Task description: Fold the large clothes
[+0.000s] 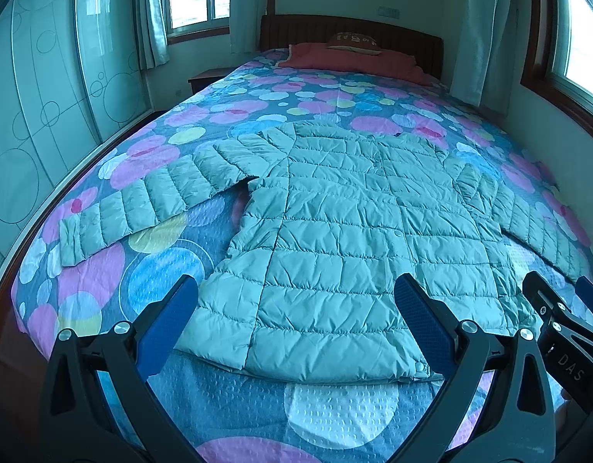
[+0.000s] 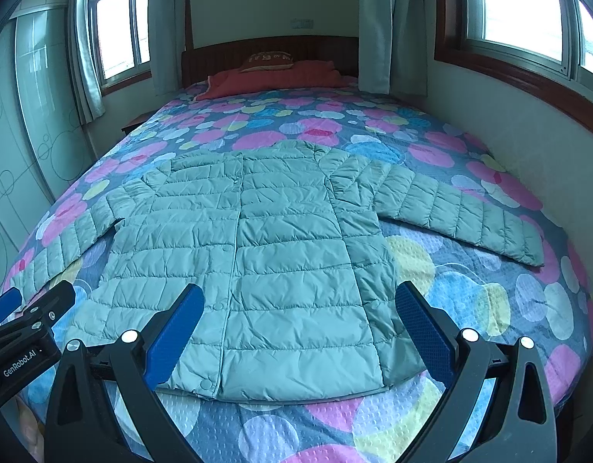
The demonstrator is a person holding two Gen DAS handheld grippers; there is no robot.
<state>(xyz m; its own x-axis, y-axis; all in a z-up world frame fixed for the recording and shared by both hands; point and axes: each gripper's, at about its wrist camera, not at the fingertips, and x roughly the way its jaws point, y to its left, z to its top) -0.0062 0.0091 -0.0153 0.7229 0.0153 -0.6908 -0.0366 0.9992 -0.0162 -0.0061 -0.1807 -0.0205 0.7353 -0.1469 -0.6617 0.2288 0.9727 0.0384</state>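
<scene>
A pale green quilted puffer jacket (image 1: 335, 223) lies flat and face up on the bed, hem toward me, both sleeves spread out. Its left sleeve (image 1: 142, 204) reaches toward the left bed edge. Its right sleeve (image 2: 462, 212) stretches toward the wall side. The jacket also fills the middle of the right wrist view (image 2: 265, 254). My left gripper (image 1: 296, 320) is open and empty, held above the hem. My right gripper (image 2: 300, 328) is open and empty above the hem; it also shows at the right edge of the left wrist view (image 1: 563, 301).
The bed has a blue cover with pink, yellow and white circles (image 1: 327, 405). A red blanket and a pillow (image 1: 354, 44) lie by the headboard. A wardrobe with glass doors (image 1: 45, 115) stands left. A wall with a window (image 2: 528, 108) runs along the right.
</scene>
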